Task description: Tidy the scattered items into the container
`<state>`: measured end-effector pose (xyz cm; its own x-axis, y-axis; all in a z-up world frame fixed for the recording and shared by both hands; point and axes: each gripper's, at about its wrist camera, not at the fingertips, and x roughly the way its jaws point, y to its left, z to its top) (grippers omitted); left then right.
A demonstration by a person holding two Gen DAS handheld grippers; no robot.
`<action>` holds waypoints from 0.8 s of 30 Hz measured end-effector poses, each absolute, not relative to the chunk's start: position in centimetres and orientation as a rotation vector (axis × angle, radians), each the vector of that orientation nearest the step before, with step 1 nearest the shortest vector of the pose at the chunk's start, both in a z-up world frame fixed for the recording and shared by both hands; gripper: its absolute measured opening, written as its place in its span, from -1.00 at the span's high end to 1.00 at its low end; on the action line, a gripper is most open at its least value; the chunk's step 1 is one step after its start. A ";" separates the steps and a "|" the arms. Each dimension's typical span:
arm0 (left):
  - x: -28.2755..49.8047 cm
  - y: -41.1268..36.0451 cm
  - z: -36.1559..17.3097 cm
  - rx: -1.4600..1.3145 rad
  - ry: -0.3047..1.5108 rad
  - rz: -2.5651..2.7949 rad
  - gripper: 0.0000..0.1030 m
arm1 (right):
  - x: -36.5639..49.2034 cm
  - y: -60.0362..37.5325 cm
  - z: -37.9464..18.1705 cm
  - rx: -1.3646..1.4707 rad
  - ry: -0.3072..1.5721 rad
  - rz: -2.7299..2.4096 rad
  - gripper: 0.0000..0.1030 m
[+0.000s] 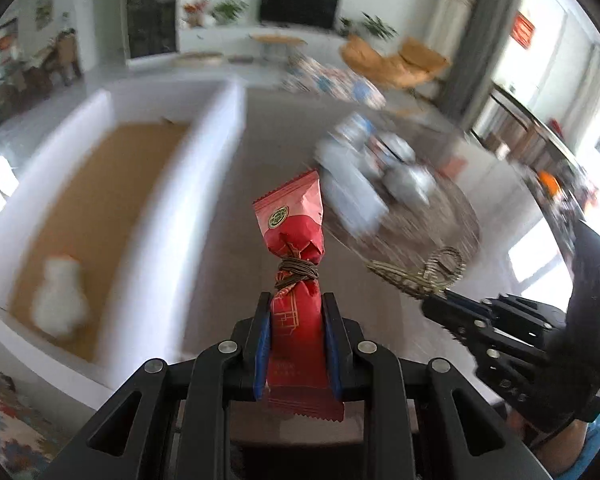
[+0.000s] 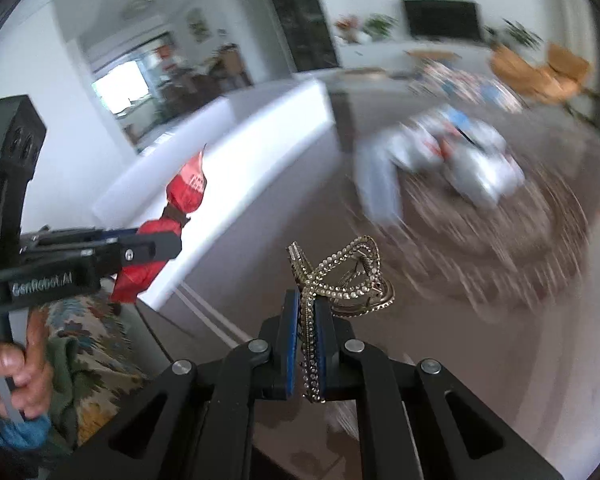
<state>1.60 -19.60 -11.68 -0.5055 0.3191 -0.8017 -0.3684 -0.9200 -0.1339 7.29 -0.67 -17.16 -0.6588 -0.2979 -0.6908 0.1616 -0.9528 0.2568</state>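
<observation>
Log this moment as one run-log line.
left hand-held gripper: shut on red snack packet | right hand-held gripper: shut on rhinestone hair clip | white box: left, unreached

Each fisheye looks steeply down along its own fingers, close over the table [image 1: 228, 208]. Both share the white container [image 1: 216, 152] and the TV [image 1: 299, 6].

The left tongs [image 1: 296, 344] are clamped on a red foil snack packet [image 1: 296, 280] cinched at its waist by a brown hair elastic [image 1: 297, 272], the packet standing upright between the blue pads. At the right, the right tongs [image 1: 434, 306] pinch a gold rhinestone claw hair clip [image 1: 416, 274]. On the left lies a white rectangular container with a tan cardboard floor [image 1: 212, 152], holding a blurred white object [image 1: 60, 298]. Farther off, blurred pale packets [image 1: 364, 176] rest on a round woven mat [image 1: 440, 224] on the grey-brown desk [image 1: 228, 260].
</observation>
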 end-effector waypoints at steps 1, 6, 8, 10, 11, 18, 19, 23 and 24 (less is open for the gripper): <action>0.2 -21.2 -11.1 -1.278 0.061 2.455 0.55 | 5.8 -1.9 -16.1 1.110 -0.233 -2.622 0.85; -7.7 -29.8 -10.4 -1.364 -0.037 2.593 0.55 | -1.7 -8.0 -11.9 0.977 -0.191 -2.524 0.85; -10.5 -32.3 -11.6 -1.437 -0.093 2.610 0.55 | -5.4 -10.9 -11.4 0.979 -0.187 -2.474 0.85; -13.1 -34.4 -13.0 -1.513 -0.137 2.624 0.55 | -9.2 -13.7 -10.9 0.983 -0.181 -2.427 0.85; -14.1 -35.0 -13.8 -1.549 -0.144 2.626 0.55 | -10.9 -14.9 -11.3 1.006 -0.169 -2.418 0.85; -17.9 -36.0 -18.2 -1.721 -0.147 2.551 0.53 | -20.3 -20.9 -15.6 1.199 -0.154 -2.336 0.77; -18.3 -35.8 -18.7 -1.755 -0.144 2.521 0.49 | -21.1 -21.5 -16.4 1.236 -0.153 -2.320 0.56; -18.3 -36.1 -19.7 -1.806 -0.178 2.500 -0.41 | -21.8 -21.7 -17.3 1.282 -0.186 -2.330 -0.10; -18.1 -36.2 -19.6 -1.800 -0.179 2.519 -0.45 | -21.8 -21.4 -17.4 1.279 -0.208 -2.332 -0.10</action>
<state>-18.06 -36.17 -19.59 -0.3255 0.0995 -0.9403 0.0342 -0.9926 -0.1169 -21.81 -21.45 -17.37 -0.4557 -0.4694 -0.7563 0.3282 -0.8784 0.3475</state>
